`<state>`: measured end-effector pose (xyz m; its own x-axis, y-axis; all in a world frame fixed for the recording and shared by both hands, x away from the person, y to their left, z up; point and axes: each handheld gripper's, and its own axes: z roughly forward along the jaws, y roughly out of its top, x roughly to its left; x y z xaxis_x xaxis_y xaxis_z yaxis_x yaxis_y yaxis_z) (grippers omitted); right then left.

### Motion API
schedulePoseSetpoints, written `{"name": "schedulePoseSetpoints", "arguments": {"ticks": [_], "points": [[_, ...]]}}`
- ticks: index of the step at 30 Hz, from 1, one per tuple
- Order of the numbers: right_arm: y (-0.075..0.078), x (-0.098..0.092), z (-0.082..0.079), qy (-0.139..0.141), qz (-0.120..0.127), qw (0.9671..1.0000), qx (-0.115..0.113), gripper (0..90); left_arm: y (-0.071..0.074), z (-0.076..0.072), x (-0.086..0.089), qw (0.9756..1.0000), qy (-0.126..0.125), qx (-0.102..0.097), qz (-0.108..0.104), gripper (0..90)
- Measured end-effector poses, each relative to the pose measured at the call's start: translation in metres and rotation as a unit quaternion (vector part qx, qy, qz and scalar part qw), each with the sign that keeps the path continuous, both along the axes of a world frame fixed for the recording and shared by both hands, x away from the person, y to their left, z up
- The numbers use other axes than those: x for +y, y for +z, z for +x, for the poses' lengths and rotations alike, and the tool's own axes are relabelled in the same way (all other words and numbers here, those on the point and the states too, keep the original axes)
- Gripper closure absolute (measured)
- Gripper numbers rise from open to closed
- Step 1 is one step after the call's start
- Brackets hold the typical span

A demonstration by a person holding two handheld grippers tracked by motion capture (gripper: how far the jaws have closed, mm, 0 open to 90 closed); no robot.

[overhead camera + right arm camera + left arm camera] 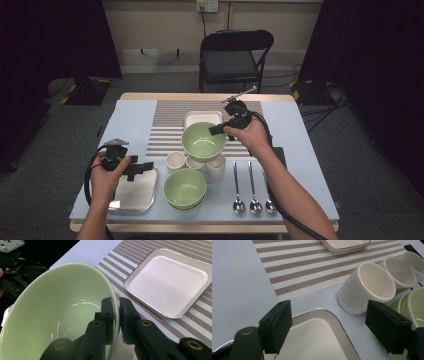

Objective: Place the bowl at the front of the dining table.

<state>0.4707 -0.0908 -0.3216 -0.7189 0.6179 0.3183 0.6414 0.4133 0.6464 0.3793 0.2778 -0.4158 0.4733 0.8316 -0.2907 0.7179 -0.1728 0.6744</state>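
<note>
Over the striped mat (pixel 170 131) right gripper (pixel 116 315) jaws pinch an empty green bowl (pixel 57 312) (rim); left gripper (pixel 328 325) jaws spread.

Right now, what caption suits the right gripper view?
Right gripper jaws clamp the green bowl rim above a striped mat and white tray.

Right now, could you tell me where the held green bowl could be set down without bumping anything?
The striped mat lies bare left of the held green bowl and the white dish. The blue table cover left of the mat is also free. It is crowded nearer the person: three cups, a second green bowl, three spoons.
</note>
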Motion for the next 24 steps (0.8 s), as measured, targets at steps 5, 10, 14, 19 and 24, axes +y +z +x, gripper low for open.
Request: {"name": "schedulePoseSetpoints", "arguments": {"ticks": [5,10,14,19,24], "points": [[0.001,-0.002,0.003,-0.005,0.001,1.0000,-0.002,82.6,0.000,0.000,-0.001,1.0000,-0.002,0.000,0.001,21.3],[0.002,-0.003,0.006,-0.010,0.002,0.9999,-0.003,82.6,0.000,0.000,-0.001,1.0000,-0.002,0.000,-0.002,21.4],[0.001,-0.004,0.008,-0.015,0.003,0.9999,-0.004,82.6,-0.001,0.001,-0.002,1.0000,-0.004,0.001,0.000,21.4],[0.000,-0.004,0.012,-0.020,0.004,0.9998,-0.003,82.6,-0.001,0.001,-0.002,1.0000,-0.004,0.002,0.002,21.4],[0.000,-0.004,0.015,-0.023,0.004,0.9997,-0.004,82.7,-0.002,0.001,-0.001,1.0000,-0.005,0.003,0.003,21.4]]}}
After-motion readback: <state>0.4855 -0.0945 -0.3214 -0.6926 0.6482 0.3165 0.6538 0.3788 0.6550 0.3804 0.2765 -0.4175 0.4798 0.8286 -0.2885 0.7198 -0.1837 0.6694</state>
